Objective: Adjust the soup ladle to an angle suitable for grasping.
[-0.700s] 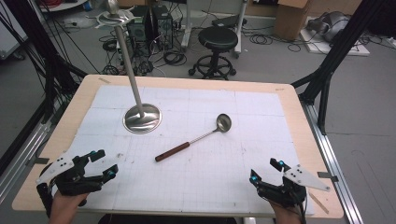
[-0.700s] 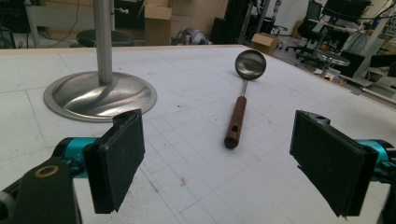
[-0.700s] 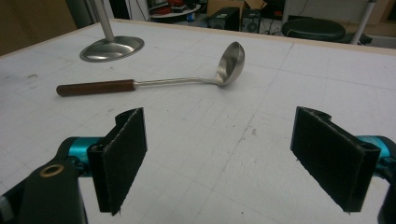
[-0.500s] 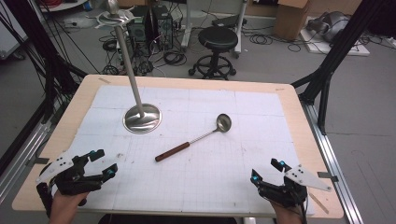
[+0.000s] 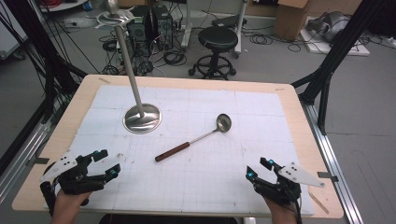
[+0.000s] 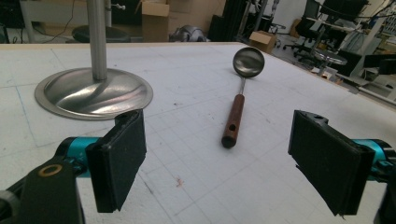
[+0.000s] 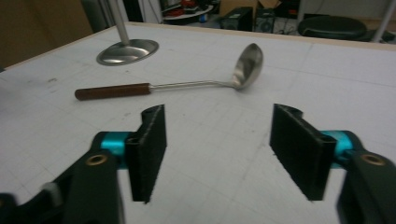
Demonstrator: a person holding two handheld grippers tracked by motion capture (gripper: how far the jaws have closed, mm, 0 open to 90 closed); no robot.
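Note:
A metal ladle (image 5: 205, 135) with a brown wooden handle lies flat in the middle of the white gridded mat, bowl toward the far right. A metal stand (image 5: 142, 118) with a round base and a tall pole rises at the far left of the mat. My left gripper (image 5: 106, 163) rests near the front left edge, open and holding nothing. My right gripper (image 5: 259, 169) sits at the front right, also open and holding nothing. In the left gripper view, the ladle (image 6: 236, 112) and stand base (image 6: 93, 91) lie beyond the gripper (image 6: 219, 163). In the right gripper view, the ladle (image 7: 187, 85) lies ahead of the gripper (image 7: 219, 149).
The mat covers a wooden table (image 5: 299, 116) with bare edges all round. A black stool (image 5: 218, 39), cables and boxes stand on the floor behind it. Black frame posts (image 5: 327, 70) flank the table on both sides.

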